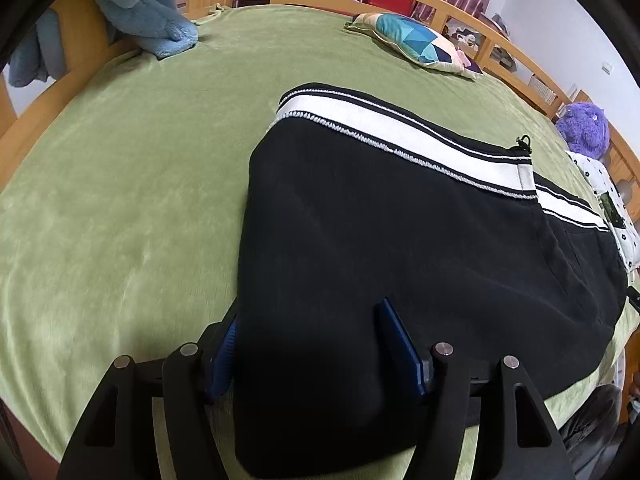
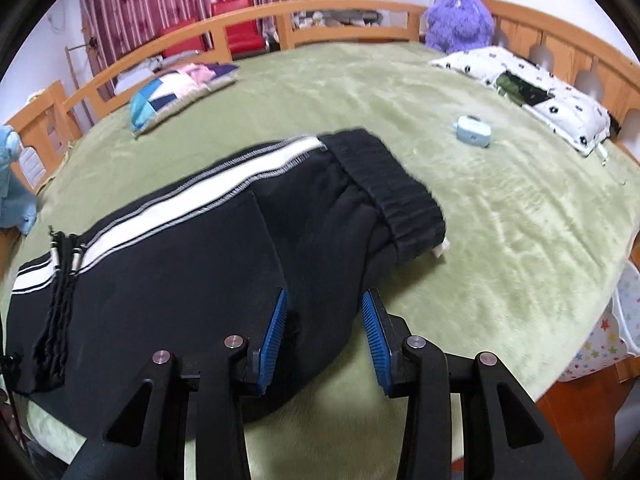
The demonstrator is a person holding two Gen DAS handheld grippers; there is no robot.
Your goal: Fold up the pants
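Note:
Black pants (image 1: 400,240) with a white side stripe lie folded on the green bed cover. My left gripper (image 1: 308,314) stands open low over their near left end, and black cloth lies flat between its blue pads (image 1: 400,344) without being pinched. In the right wrist view the ribbed waistband (image 2: 392,184) points away to the right and the drawstring (image 2: 60,280) hangs at the left. My right gripper (image 2: 324,296) is open over the near edge of the pants (image 2: 180,280). Cloth lies between its fingers, and the pads do not press on it.
The green blanket (image 1: 120,200) covers a bed with a wooden rail (image 2: 360,20) around it. On it lie a patchwork cushion (image 1: 420,40), a blue plush toy (image 1: 152,8), a purple plush toy (image 2: 460,16), a white patterned pillow (image 2: 540,92) and a small pale blue case (image 2: 472,128).

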